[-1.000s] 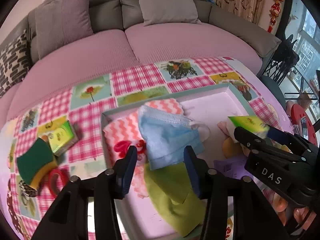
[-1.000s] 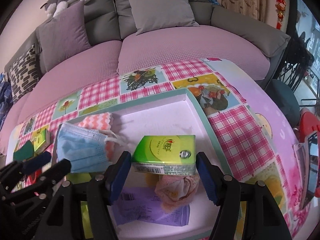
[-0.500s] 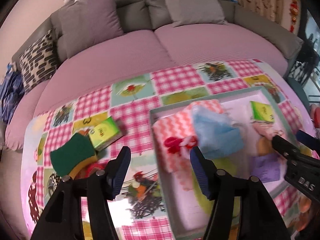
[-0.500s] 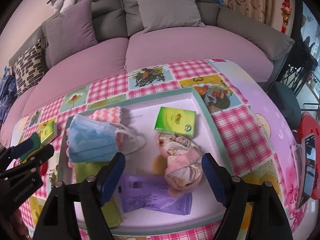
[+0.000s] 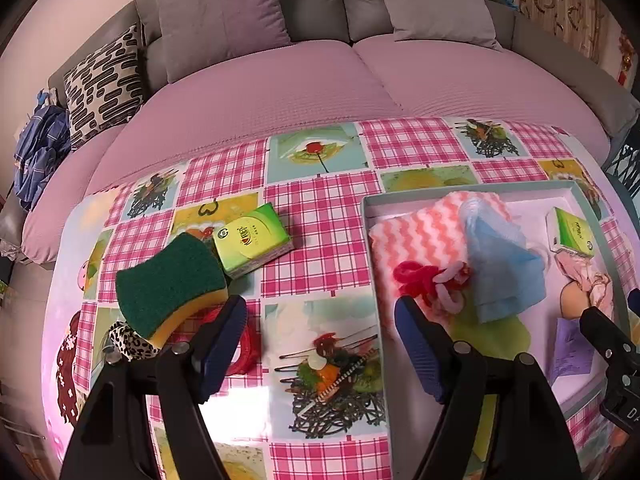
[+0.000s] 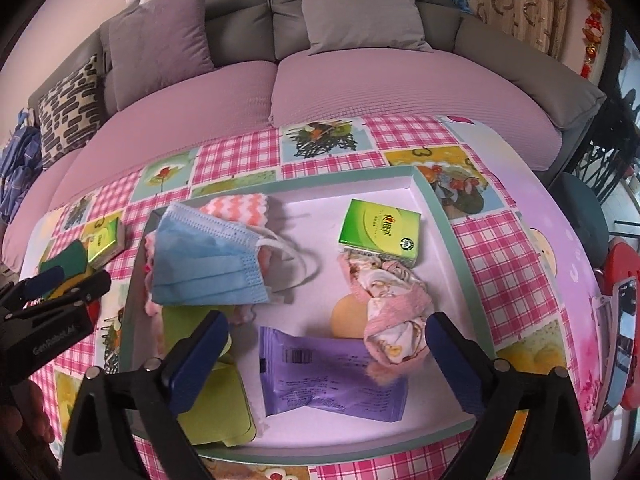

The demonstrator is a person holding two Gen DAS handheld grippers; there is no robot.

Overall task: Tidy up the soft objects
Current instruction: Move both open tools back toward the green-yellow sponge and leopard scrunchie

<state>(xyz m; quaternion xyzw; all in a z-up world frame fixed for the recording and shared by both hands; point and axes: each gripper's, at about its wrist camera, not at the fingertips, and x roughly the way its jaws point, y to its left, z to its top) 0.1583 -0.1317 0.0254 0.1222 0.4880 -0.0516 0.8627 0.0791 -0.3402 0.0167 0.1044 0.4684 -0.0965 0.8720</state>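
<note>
A teal-rimmed tray (image 6: 448,232) holds a blue face mask (image 6: 208,264), a pink zigzag cloth (image 5: 416,236), a green tissue pack (image 6: 380,232), a pink scrunchie (image 6: 392,304) and a purple packet (image 6: 332,376). My right gripper (image 6: 326,324) hangs over the packet, its jaws opening with nothing pressed between them. To the left of the tray's rim (image 5: 366,240), my left gripper (image 5: 320,316) is over the tablecloth, jaws opening and empty. Left of it lie a green-and-yellow sponge (image 5: 172,288) and a second green tissue pack (image 5: 252,240).
A leopard-print band (image 5: 128,340) and a red ring (image 5: 244,348) lie under the sponge's near side. A pink sofa (image 5: 320,80) with grey cushions runs along the table's far edge. A phone (image 6: 624,340) lies at the table's right edge.
The right gripper let go of the green tissue pack, which now lies in the tray's far right. The left gripper swung left from over the mask to the tablecloth. Both jaws widened.
</note>
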